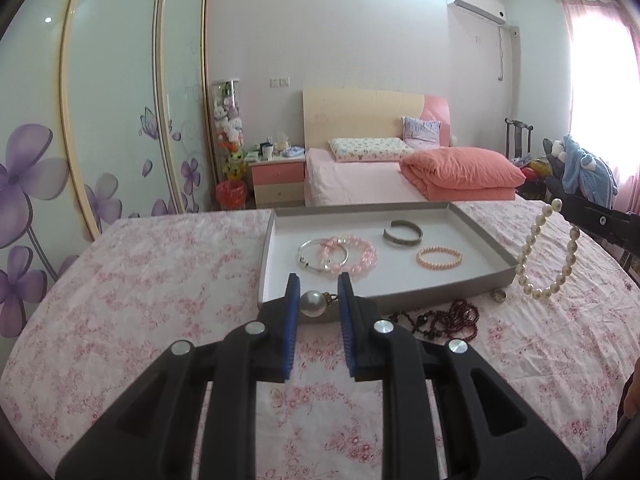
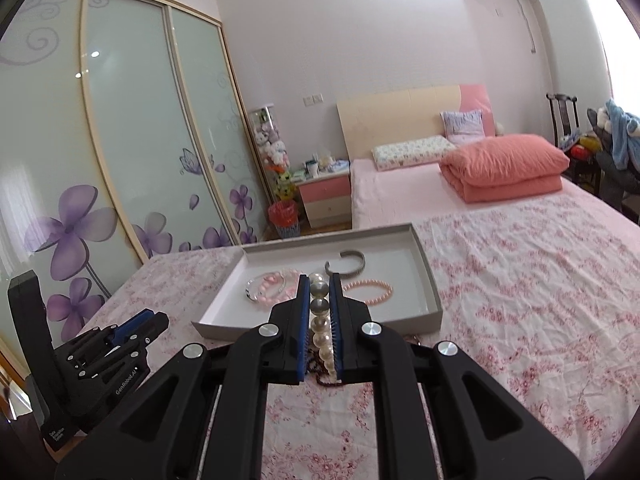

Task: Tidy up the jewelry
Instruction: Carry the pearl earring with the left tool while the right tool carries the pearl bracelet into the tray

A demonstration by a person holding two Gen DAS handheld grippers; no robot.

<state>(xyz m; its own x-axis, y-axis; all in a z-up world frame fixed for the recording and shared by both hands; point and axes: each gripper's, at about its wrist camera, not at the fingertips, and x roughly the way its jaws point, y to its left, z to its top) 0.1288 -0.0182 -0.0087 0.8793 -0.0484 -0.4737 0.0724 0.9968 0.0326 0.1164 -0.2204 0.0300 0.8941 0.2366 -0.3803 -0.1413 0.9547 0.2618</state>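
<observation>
- Jewelry sits partly in the grey tray (image 1: pixel 476 236), partly outside it, on the floral bedspread (image 1: pixel 160 288).
- Left wrist view: left gripper (image 1: pixel 316 300) at the tray's near edge, jaws parted, a large pearl bead (image 1: pixel 313 303) with a gold-toned cap between the blue pads (image 1: pixel 292 300). Bead lies against the left pad; a gap shows on the other side. Cannot tell whether it is gripped or only resting.
- Inside the tray: silver bangle (image 1: pixel 322 258) overlapping a pink bead bracelet (image 1: pixel 356 258), a dark metal cuff (image 1: pixel 402 234) behind them, a small peach bead bracelet (image 1: pixel 439 258) toward the tray's right wall.
- Just outside the tray's near right corner: dark red bead strand (image 1: pixel 444 320) heaped on the bedspread, and a small ring-like piece (image 1: pixel 499 295), too small to identify.
- Pearl necklace (image 1: pixel 544 256) hangs in a loop to the right of the tray, off the tip of the right gripper (image 1: pixel 560 206).
- Right wrist view: right gripper (image 2: pixel 320 292) clenched on the pearl necklace (image 2: pixel 320 312), pearls stacked in a line between the pads, tip raised over the tray's (image 2: pixel 424 268) near edge.
- Left gripper (image 2: pixel 132 328) sits left of the tray, low over the bedspread (image 2: pixel 520 280).
- Cuff (image 2: pixel 346 266), peach bracelet (image 2: pixel 370 290), pink bracelet (image 2: pixel 268 286) lie in the tray.
</observation>
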